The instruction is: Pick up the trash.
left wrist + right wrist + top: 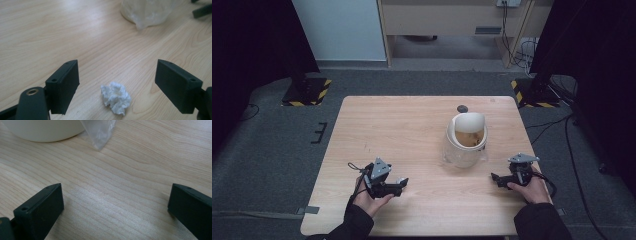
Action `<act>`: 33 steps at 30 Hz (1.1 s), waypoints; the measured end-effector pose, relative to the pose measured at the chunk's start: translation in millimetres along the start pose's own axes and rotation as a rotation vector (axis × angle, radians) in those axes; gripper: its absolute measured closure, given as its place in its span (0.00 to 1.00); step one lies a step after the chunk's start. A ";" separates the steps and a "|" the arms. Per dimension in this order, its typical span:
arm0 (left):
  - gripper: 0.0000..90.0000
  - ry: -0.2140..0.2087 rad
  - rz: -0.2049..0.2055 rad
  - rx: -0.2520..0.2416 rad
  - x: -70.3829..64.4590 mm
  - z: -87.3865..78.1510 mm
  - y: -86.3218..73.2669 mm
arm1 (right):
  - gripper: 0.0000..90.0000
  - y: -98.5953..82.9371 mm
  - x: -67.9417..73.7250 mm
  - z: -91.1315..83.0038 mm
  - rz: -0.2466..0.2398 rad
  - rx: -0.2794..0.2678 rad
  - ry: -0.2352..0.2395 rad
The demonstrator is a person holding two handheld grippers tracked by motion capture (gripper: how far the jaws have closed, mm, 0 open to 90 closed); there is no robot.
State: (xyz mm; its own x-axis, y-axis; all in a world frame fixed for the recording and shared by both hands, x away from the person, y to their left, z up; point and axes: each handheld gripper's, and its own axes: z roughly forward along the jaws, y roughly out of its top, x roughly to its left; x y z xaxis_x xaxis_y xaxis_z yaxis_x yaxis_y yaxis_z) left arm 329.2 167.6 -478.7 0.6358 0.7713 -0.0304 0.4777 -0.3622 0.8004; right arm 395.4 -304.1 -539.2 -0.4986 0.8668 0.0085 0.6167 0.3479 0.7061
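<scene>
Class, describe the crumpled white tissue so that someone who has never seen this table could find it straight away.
Start at the wooden table and go to its near left part, where the left claw rests. The crumpled tissue lies on the wood between that claw's open jaws, touching neither. It is small, white and wrinkled, unlike the far larger white bin with its clear plastic liner.

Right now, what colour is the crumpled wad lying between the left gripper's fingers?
White. The crumpled wad shows best in the left gripper view, lying on the pale wooden table.
</scene>
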 end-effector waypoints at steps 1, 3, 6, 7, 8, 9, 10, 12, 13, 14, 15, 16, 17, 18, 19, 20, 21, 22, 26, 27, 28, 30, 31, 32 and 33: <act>0.22 0.000 0.000 0.000 0.0 0.0 0.0 | 0.01 0.0 0.0 0.0 0.000 0.000 0.000; 0.23 -0.013 0.017 0.040 -2.3 6.6 -4.7 | 0.01 0.0 0.3 0.0 -0.002 0.001 0.004; 0.24 -0.018 0.024 0.070 -1.9 10.3 -6.3 | 0.01 0.0 0.3 -0.1 -0.009 0.003 0.008; 0.25 -0.018 0.024 0.070 -1.9 10.3 -6.3 | 0.01 0.0 0.3 -0.2 -0.011 0.003 0.008; 0.25 -0.025 0.019 0.088 -0.7 13.2 -7.7 | 0.01 0.0 0.4 -0.2 -0.010 0.003 0.009; 0.26 -0.025 0.019 0.088 -0.7 13.2 -7.7 | 0.01 0.0 0.5 -0.2 -0.011 0.003 0.010; 0.27 -0.032 0.015 0.107 0.3 15.5 -9.5 | 0.01 0.0 0.5 -0.2 -0.011 0.003 0.010; 0.29 -0.040 0.006 0.125 1.1 18.0 -11.5 | 0.01 0.0 0.6 -0.2 -0.013 0.003 0.011; 0.30 -0.040 0.006 0.125 1.1 18.0 -11.5 | 0.01 0.0 0.6 -0.2 -0.013 0.003 0.011; 0.30 -0.040 0.007 0.134 1.7 19.6 -12.6 | 0.01 0.0 0.6 -0.2 -0.013 0.003 0.011; 0.31 -0.035 0.013 0.143 2.1 20.9 -13.2 | 0.01 0.0 0.6 -0.2 -0.013 0.003 0.012; 0.33 -0.028 0.020 0.161 2.8 23.5 -14.1 | 0.01 0.0 0.8 -0.1 -0.015 0.002 0.014; 0.34 -0.028 0.020 0.161 2.8 23.5 -14.1 | 0.01 0.0 0.8 -0.1 -0.015 0.002 0.014; 0.35 -0.023 0.024 0.176 3.9 26.7 -14.7 | 0.01 0.0 1.0 -0.2 -0.013 0.003 0.015; 0.36 -0.023 0.024 0.176 3.9 26.7 -14.7 | 0.01 0.0 1.0 -0.2 -0.013 0.003 0.015; 0.38 -0.019 0.025 0.188 4.9 28.8 -14.9 | 0.01 0.0 1.1 -0.1 -0.013 0.002 0.015; 0.38 -0.015 0.024 0.194 5.7 30.0 -15.0 | 0.01 0.0 1.0 -0.1 -0.014 0.002 0.015; 0.40 -0.013 0.022 0.198 6.2 30.7 -15.1 | 0.01 0.0 1.0 -0.1 -0.014 0.002 0.015; 0.45 -0.019 0.007 0.202 8.5 32.4 -15.5 | 0.01 0.0 1.1 -0.1 -0.014 0.002 0.015; 0.45 -0.019 -0.002 0.205 9.0 32.6 -15.4 | 0.01 0.0 1.1 -0.1 -0.014 0.002 0.015; 0.46 -0.020 -0.004 0.208 9.1 32.8 -15.5 | 0.01 0.0 1.0 -0.1 -0.014 0.002 0.015; 0.48 -0.021 -0.006 0.213 8.9 33.2 -15.6 | 0.01 0.0 1.1 -0.1 -0.014 0.002 0.015; 0.50 -0.023 -0.007 0.217 8.9 33.5 -15.7 | 0.01 0.0 1.1 -0.1 -0.014 0.002 0.015; 0.51 -0.026 -0.010 0.224 8.8 33.8 -15.8 | 0.01 0.0 1.1 -0.1 -0.014 0.002 0.016; 0.52 -0.030 -0.011 0.227 8.7 34.4 -16.0 | 0.01 0.0 1.0 -0.1 -0.014 0.002 0.015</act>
State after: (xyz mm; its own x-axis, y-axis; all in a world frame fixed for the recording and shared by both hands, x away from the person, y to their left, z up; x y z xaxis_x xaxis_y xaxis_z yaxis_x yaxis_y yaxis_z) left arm 347.9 162.1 -512.4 0.6457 0.7613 -0.0585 0.6068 -0.4651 0.6445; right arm 394.8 -303.3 -539.1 -0.5168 0.8561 0.0093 0.6108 0.3611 0.7046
